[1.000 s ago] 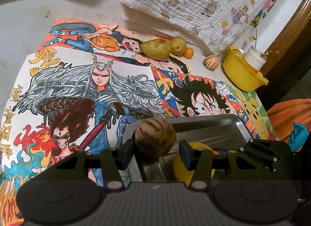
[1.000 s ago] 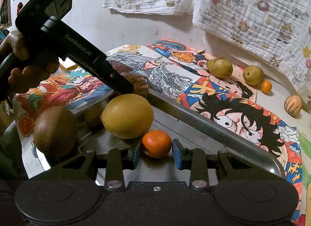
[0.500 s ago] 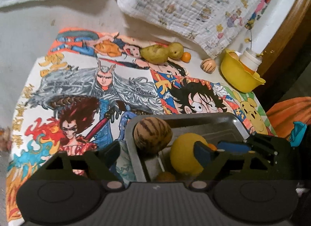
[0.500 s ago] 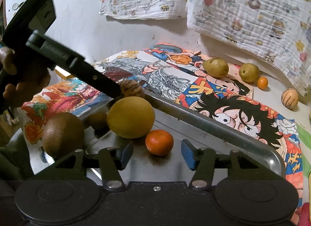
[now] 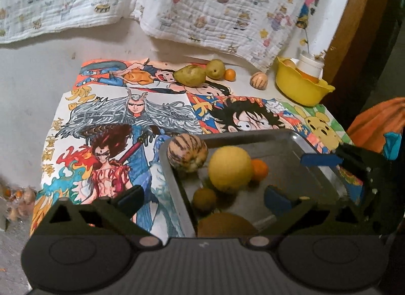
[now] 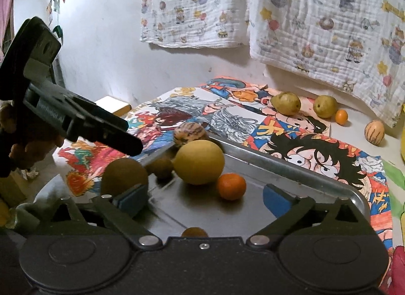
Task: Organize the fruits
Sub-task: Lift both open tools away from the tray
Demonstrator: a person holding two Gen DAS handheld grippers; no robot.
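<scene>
Both tools are spreading wide with nothing between their pads: the left tool (image 5: 202, 197) and the right tool (image 6: 205, 200) are hovering over the tray (image 6: 291, 170). The striped fruit (image 5: 187, 153) is perching on the tray's corner rim and could roll out; the mandarin (image 6: 232, 186) is lying loose, and four fruits are waiting on the counter (image 6: 354, 130).

In the metal tray (image 6: 291, 173), the striped melon (image 6: 189, 131) is found at its far left corner. The large lemon (image 6: 200, 162) is placed just before it, with the small orange (image 6: 231, 186) beside it on the right. Two pears (image 6: 286, 103) are lined along the table's (image 6: 354, 132) far edge.
</scene>
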